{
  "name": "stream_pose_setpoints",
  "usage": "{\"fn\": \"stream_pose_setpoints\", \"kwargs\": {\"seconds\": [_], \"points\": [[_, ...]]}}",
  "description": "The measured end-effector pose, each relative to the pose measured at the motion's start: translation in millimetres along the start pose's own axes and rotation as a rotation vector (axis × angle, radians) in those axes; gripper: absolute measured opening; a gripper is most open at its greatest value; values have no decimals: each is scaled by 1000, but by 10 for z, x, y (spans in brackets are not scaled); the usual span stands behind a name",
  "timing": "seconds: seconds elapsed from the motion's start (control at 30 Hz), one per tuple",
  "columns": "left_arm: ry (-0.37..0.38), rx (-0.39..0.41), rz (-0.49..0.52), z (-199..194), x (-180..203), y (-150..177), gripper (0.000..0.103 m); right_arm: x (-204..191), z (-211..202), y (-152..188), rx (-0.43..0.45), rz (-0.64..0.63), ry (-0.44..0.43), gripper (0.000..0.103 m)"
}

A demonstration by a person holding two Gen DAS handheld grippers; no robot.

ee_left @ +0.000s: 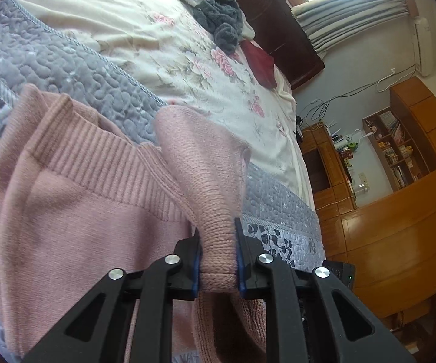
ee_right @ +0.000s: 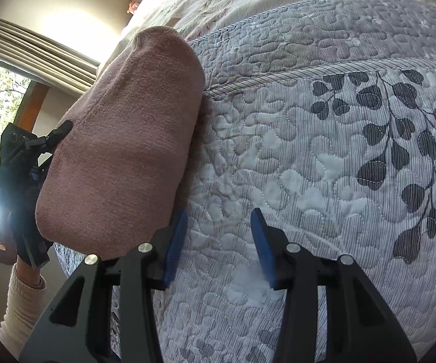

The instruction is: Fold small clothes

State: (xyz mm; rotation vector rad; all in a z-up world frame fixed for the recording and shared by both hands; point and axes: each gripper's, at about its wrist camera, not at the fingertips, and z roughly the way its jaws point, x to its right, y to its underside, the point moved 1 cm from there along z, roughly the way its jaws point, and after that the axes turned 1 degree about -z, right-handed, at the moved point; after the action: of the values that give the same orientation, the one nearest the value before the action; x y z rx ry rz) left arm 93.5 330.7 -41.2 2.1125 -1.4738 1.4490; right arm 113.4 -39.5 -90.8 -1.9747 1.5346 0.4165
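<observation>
So the pink sweater [ee_left: 75, 211] is lying on the bed, on top of the grey quilt [ee_right: 324, 157], and that quilt is the easiest thing to place everything against. The left hand-held gripper [ee_left: 218, 260] has its jaws clamped on a bunched bit of the knit, looks like a sleeve or a corner, and is holding it up off the quilt. That lifted part runs long and narrow, straight away from the fingers, while the ribbed body sits flat on the quilt off to the left side of that gripper.

The right hand-held gripper [ee_right: 218, 245] is wide open with nothing in it, hovering over bare quilt. From its view the sweater hangs just to its left, near its left fingertip.

My guess: the left one carries the fold over, and the right is close enough to pin or grab that near edge.
</observation>
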Motion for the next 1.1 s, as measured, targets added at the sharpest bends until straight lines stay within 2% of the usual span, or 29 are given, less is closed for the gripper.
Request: {"fn": "stream_pose_setpoints", "kwargs": {"seconds": [0.17, 0.3, 0.4, 0.57, 0.7, 0.8, 0.87, 0.97, 1.1], "points": [[-79, 42, -32, -450, -387, -215, 17, -156, 105, -25, -14, -25, -13, 44], [-134, 62, -53, -665, -734, -326, 17, -316, 192, 25, -35, -67, -7, 44], [-133, 77, -92, -755, -958, -380, 17, -448, 262, 66, -54, -115, 8, 45], [-192, 50, -97, -683, -1239, -387, 17, -601, 370, 86, -70, -154, 5, 46], [-260, 4, -115, -482, -1478, -231, 18, -706, 430, 117, -81, -172, -1, 46], [-237, 28, -132, -484, -1541, -161, 19, -760, 468, 140, -91, -176, -9, 46], [-234, 29, -142, -533, -1517, -148, 22, -801, 482, 166, -91, -170, -24, 50], [-266, 21, -101, -665, -1369, -89, 25, -844, 540, 195, -97, -146, -72, 52], [-252, 10, -45, -924, -1140, 134, 30, -954, 638, 244, -113, -142, -107, 52]]}}
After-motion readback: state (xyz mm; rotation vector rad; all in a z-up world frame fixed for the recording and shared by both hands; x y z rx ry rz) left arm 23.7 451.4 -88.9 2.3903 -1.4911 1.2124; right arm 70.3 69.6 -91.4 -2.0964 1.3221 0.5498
